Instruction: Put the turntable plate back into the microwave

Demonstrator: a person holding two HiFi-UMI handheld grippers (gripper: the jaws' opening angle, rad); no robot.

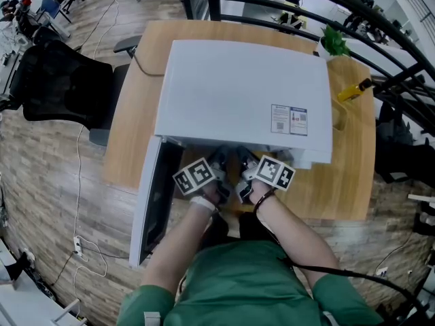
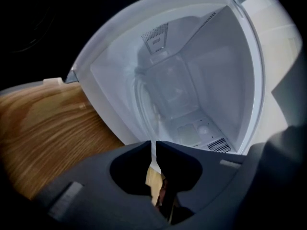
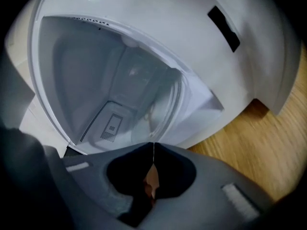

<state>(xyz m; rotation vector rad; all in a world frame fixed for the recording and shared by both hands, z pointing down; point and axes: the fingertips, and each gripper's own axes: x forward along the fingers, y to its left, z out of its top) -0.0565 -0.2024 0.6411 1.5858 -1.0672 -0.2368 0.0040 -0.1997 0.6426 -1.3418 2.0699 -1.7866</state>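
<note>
**Plate at the mouth of the oven, both grippers closed on its rim**

The left gripper [image 2: 153, 146] and the right gripper [image 3: 153, 147] stand side by side at the open front of the microwave [image 1: 245, 100]. Each has its jaws closed on the near rim of the clear turntable plate [image 2: 163, 99]; only a thin pale sliver of glass shows between the pads. From the jaws the plate reaches into the cavity. Whether it rests on the cavity floor [image 2: 201, 128] I cannot tell.

This looks to be the inserting step, close to its end. The next move, I judge, calls for both hands to go forward together and level, until the plate sits centred on the floor, and only then to let go.

The room seems narrow. The cavity walls appear to leave little space beside the plate, and the door [image 1: 153, 202] stands open at the left, just beside the left hand. The front edge of the counter [image 1: 340, 175] lies near the wrists.
</note>
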